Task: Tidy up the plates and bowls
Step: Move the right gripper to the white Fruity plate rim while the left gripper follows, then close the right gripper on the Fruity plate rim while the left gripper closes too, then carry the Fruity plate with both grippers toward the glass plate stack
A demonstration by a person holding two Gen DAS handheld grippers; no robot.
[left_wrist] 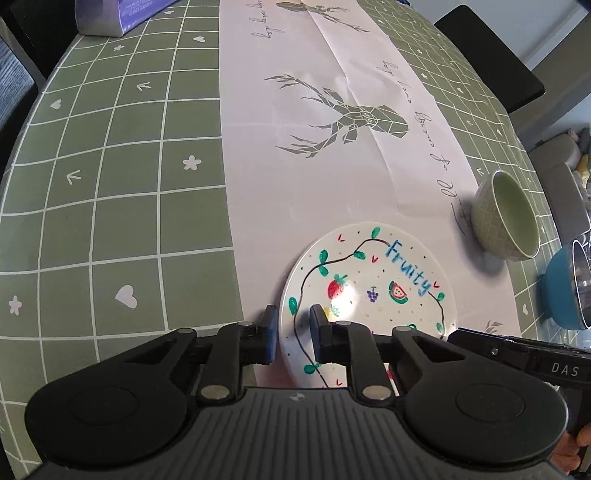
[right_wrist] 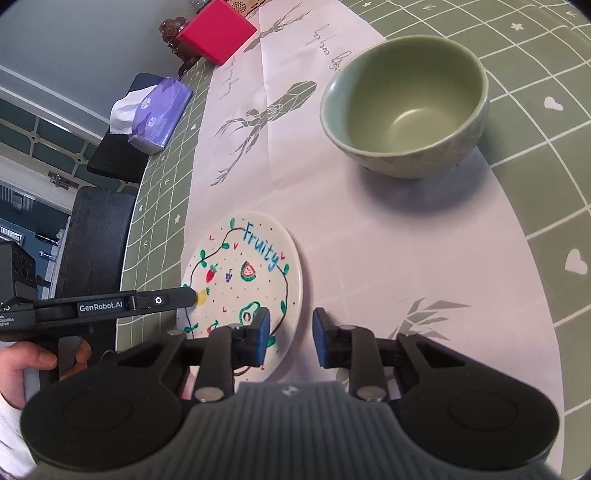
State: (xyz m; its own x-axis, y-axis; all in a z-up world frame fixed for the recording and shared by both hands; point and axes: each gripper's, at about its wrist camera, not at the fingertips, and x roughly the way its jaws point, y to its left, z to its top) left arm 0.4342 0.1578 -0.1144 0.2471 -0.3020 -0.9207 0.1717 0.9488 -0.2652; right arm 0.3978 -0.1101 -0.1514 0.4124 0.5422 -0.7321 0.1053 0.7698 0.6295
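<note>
Plate: a round white ceramic plate painted with fruits, a vine and the blue word "Fruity" lies flat on the pale runner, at the near end of the worktop between the two claws.
Green bowl: a sage-green ceramic bowl with a faint lattice on its outer wall stands upright and empty, beyond the plate and apart from it, partly on the runner and partly on the checked cloth.
Blue bowl: a blue bowl shows only at the right edge of the left wrist view, mostly hidden by a shiny object in front of it.
Left claw: the left claw points down at the plate's left rim; one pad sits outside the rim and one over the plate, with a narrow gap between them. Whether the pads press the rim cannot be told.
Right claw: the right claw straddles the plate's right rim, its left pad over the plate and its right pad over the runner; a clear gap remains and nothing is clenched.
Hand: a hand grips the left tool's handle at the lower left of the right wrist view.
Worktop: a green checked cloth with white hearts and flowers covers it, with a white deer-print runner down the middle.
Far end: a purple tissue pack and a red box sit there.
</note>
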